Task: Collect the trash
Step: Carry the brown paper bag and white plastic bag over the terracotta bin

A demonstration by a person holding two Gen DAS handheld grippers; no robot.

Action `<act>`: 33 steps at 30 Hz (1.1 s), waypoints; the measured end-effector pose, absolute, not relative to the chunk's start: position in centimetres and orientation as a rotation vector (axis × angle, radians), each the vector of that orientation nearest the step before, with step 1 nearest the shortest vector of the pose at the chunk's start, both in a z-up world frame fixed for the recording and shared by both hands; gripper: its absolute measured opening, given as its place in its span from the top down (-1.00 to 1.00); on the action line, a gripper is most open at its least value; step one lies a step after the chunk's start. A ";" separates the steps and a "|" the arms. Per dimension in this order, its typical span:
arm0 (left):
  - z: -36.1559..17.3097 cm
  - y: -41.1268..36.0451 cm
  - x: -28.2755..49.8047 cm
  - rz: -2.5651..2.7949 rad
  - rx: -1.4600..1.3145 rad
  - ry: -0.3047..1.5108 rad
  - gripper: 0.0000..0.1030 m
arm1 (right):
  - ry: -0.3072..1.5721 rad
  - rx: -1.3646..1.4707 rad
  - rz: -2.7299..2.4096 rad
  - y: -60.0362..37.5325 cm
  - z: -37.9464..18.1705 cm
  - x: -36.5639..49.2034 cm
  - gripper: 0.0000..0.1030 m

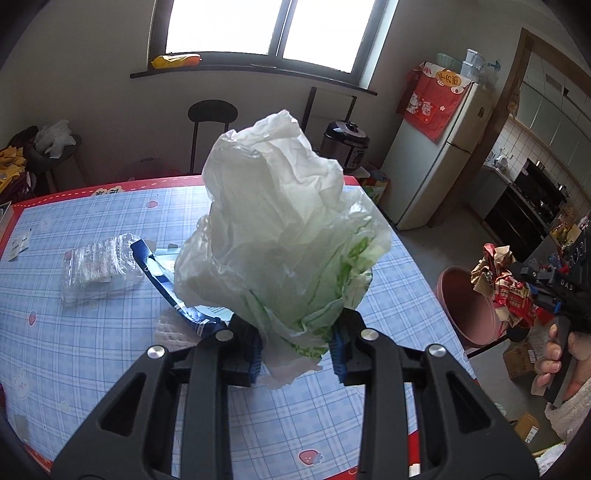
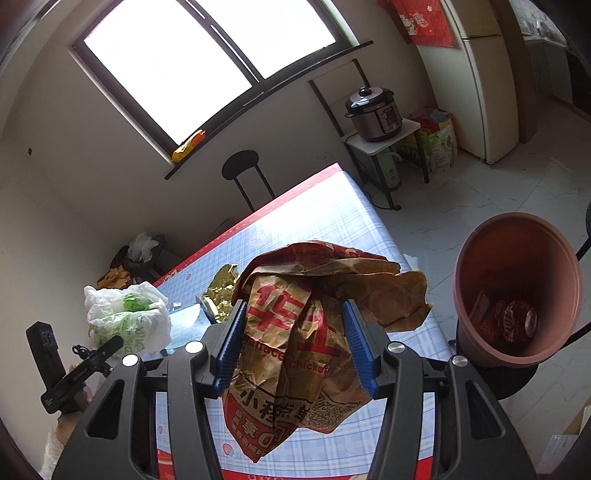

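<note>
A: Both claws are loaded. The left gripper [image 1: 295, 354] pinches the crumpled white-and-green plastic bag [image 1: 284, 229] by its lower end, lifted clear of the table [image 1: 92, 350]. The right gripper [image 2: 295, 350] clamps the brown fried-chicken paper bag [image 2: 295, 332], carried near the pink bin [image 2: 517, 288] off the table's right edge.

B: What could go wrong?

A: The paper bag is wide and floppy, with a flap reaching toward the bin. If it's let go short of the rim, I'd expect it to catch there and slide to the floor. The plastic bag is held only by a thin bunch of film, so a quick swing might pull it free.

B: And what's left on the table?

A: A crushed clear plastic bottle [image 1: 99, 269], a blue carton [image 1: 166, 280] and a gold foil wrapper [image 2: 221, 295], lying on the blue checked tablecloth with its red border.

B: The room?

A: A kitchen corner: a big window [image 1: 258, 29] on the far wall, a black stool [image 1: 212, 110] under it, a pressure cooker [image 2: 373, 110] on a small stand, a fridge [image 1: 436, 155] to the right, and a pale tile floor.
</note>
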State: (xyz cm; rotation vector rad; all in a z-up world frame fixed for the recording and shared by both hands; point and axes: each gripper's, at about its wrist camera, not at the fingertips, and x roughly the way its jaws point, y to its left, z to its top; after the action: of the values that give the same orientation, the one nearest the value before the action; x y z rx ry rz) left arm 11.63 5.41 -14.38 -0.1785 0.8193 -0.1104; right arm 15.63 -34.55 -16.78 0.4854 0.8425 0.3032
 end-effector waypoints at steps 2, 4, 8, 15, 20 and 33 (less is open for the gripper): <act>-14.1 3.8 11.8 -0.111 -0.165 0.819 0.38 | 0.836 0.487 0.279 -36.4 -16.9 15.7 0.00; -13.8 2.1 12.0 -0.118 -0.151 0.820 0.38 | 0.829 0.480 0.257 -38.3 -17.1 15.7 0.00; -13.6 -1.5 12.8 -0.153 -0.135 0.826 0.38 | 0.814 0.485 0.220 -42.0 -17.4 15.3 0.00; -14.1 -9.9 15.2 -0.264 -0.083 0.866 0.38 | 0.781 0.519 0.153 -48.5 -18.2 14.4 0.00; -14.6 -15.3 17.1 -0.337 -0.060 0.877 0.37 | 0.787 0.514 0.091 -52.6 -19.6 14.3 0.00; -16.2 -21.8 18.4 -0.361 -0.048 0.938 0.37 | 0.915 0.446 0.012 -57.4 -27.0 19.0 -0.01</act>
State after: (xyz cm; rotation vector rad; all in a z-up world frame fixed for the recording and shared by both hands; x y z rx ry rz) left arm 18.38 -21.75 -16.17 -0.0477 0.9376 -0.3609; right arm 18.98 -57.41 -26.99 0.4464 0.9150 0.0120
